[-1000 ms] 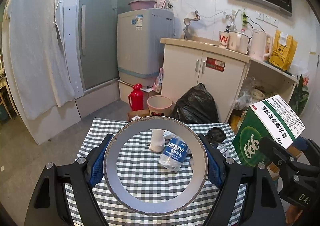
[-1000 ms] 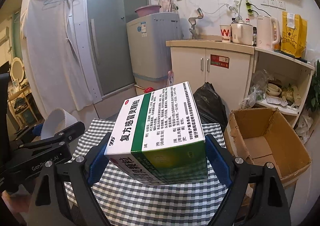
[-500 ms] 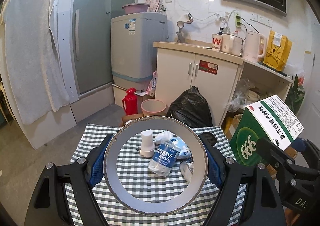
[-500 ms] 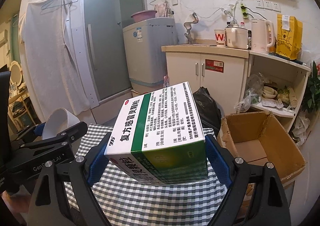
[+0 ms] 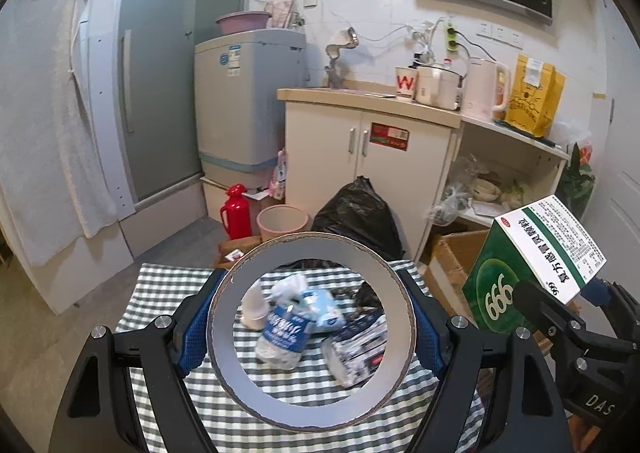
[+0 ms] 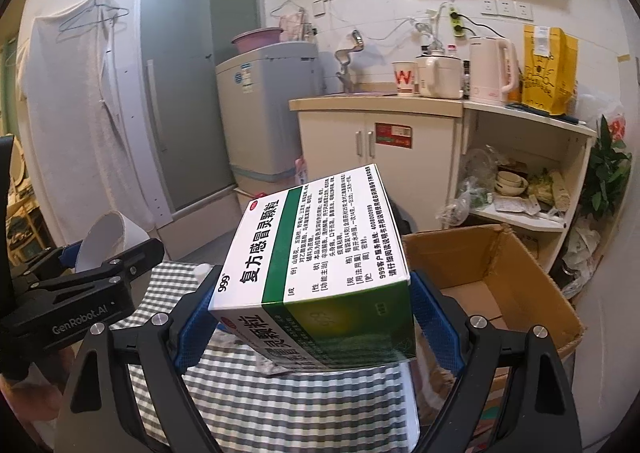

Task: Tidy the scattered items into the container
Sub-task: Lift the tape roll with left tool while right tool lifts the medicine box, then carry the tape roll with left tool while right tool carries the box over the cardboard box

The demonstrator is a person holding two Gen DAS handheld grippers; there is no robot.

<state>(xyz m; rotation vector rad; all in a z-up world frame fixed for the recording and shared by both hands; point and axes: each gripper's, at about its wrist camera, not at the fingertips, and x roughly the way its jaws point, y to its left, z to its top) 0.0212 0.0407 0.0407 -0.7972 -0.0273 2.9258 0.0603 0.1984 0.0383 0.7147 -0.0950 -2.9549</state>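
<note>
Cardboard is the goal here: the open brown box stands beside the surface, at about 3 o'clock from the right tongs, its flaps splayed so things can drop straight in. Those right tongs pinch a green-and-white medicine carton across its two side faces, blue pads flat against them. The grip looks sensible for a light, rigid carton, since broad flat faces give the pads plenty to press on. It is held tilted, printed face up, clear above the checked cloth and just short of the box rim, probably so it clears the near wall before release.

The left tongs clamp a wide roll of tape by its outer edge, at 9 and 3 o'clock on the ring, so the hole faces the camera. A rigid hoop squeezed across its diameter should not slip easily. It hangs above the surface, well apart from the box, which lies at roughly 2 o'clock in the left view behind the carton.

Through the ring, more clutter waits on the cloth: a crushed water bottle with a blue label, a small white bottle at its 10 o'clock, and a dark packet at 3 o'clock, blurred.

My guess is the carton goes in first, being nearest, and the tape follows.
</note>
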